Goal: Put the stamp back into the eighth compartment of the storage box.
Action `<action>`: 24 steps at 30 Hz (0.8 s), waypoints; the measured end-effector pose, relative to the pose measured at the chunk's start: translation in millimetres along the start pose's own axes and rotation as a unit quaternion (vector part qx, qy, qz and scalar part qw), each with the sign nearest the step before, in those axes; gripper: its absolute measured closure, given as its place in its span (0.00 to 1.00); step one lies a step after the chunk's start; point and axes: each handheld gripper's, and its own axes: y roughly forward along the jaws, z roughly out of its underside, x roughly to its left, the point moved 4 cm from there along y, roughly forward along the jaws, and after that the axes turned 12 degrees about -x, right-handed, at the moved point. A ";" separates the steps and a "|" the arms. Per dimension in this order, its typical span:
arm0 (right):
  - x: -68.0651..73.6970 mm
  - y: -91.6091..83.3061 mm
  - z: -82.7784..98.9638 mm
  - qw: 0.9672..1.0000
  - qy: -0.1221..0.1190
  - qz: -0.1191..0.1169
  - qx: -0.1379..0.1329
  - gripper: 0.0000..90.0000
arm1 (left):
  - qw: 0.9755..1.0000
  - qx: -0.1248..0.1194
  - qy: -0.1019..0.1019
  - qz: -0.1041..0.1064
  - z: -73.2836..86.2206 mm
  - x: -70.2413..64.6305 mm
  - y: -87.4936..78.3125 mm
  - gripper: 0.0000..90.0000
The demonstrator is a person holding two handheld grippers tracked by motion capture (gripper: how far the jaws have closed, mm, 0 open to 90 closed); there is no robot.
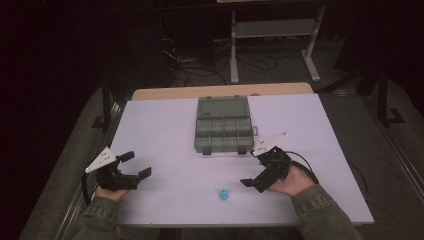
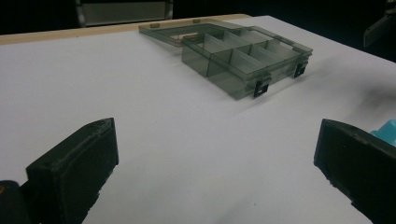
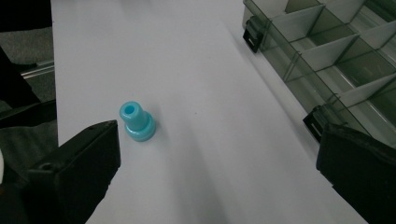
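A small blue plastic piece stands upright on the white table near the front edge; in the right gripper view the blue piece sits just beyond the left jaw. A grey see-through compartment box lies open in the middle of the table, its lid folded back. My right gripper hovers open between the box and the blue piece, jaws wide apart and holding nothing. My left gripper is open and holds nothing at the front left, and the box lies ahead of it.
The white table top has bare room around the box. Its front edge runs just below the blue piece. Behind the table stand a white metal frame and loose cables on a dark floor.
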 end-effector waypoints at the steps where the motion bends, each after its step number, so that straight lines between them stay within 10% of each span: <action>1: 0.7 1.0 -0.4 1.000 -0.001 -0.001 0.001 0.00 | 1.000 0.000 0.000 0.000 0.0 -0.1 0.0 0.00; 24: 19.7 21.6 -6.0 0.999 -0.023 -0.038 0.023 0.00 | 1.000 0.001 0.003 0.001 0.0 -0.6 0.4 0.00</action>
